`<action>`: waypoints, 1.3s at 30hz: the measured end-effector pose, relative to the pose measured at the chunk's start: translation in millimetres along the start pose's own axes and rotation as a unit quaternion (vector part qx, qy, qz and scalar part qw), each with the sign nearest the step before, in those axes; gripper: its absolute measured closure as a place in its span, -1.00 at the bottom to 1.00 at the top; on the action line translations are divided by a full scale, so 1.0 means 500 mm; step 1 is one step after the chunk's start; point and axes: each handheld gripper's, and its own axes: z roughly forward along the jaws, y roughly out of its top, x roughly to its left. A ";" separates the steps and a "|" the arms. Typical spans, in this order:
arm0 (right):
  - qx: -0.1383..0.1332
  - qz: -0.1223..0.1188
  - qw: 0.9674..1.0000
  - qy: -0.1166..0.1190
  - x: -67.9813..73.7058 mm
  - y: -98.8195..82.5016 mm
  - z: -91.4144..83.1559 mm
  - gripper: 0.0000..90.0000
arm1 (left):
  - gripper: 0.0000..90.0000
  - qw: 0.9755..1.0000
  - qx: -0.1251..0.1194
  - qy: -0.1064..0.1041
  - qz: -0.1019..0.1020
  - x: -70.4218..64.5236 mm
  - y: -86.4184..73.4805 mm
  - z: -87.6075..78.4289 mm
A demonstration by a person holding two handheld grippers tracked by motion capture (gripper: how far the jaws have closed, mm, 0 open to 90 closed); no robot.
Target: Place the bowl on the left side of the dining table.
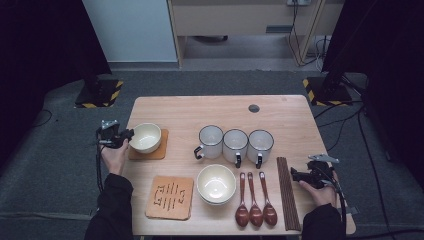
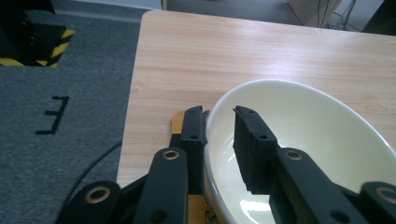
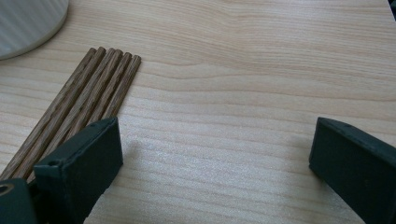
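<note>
the table (image 1: 280, 107) carries a neat setting: three mugs (image 1: 235, 145) in a row, a stack of bowls (image 1: 216, 184) at the front, a patterned mat (image 1: 170, 197) to its left, three spoons (image 1: 255, 205) and a bundle of chopsticks (image 1: 288, 192).

the work in hand is the bowl (image 1: 145, 137) on the coaster (image 1: 161, 150) at the table's left edge. the left gripper (image 2: 218, 122) straddles its near rim, one jaw outside and one inside, with a gap showing, so the pads look loosened rather than pinching.

to finish well, i'd judge the jaws should spread clear of the rim before lifting straight away, so the bowl isn't dragged off its coaster.

the right gripper (image 3: 212, 154) gapes wide over bare wood beside the chopsticks, holding nothing.
</note>
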 end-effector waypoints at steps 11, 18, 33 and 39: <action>-0.004 0.009 1.000 -0.006 -0.001 -0.001 -0.004 -0.80 | 0.58 0.998 -0.028 -0.037 0.031 -0.072 0.018 -0.054; -0.016 0.015 1.000 -0.012 0.000 0.008 -0.026 -0.76 | 0.53 0.997 -0.024 -0.063 0.041 -0.117 -0.002 -0.079; -0.056 -0.001 0.998 -0.005 0.031 0.023 -0.082 -0.70 | 0.32 0.994 -0.016 -0.081 0.074 -0.177 -0.036 -0.108; -0.064 -0.013 0.998 0.007 0.058 0.028 -0.105 -0.64 | 0.19 0.992 -0.020 -0.090 0.084 -0.198 -0.052 -0.126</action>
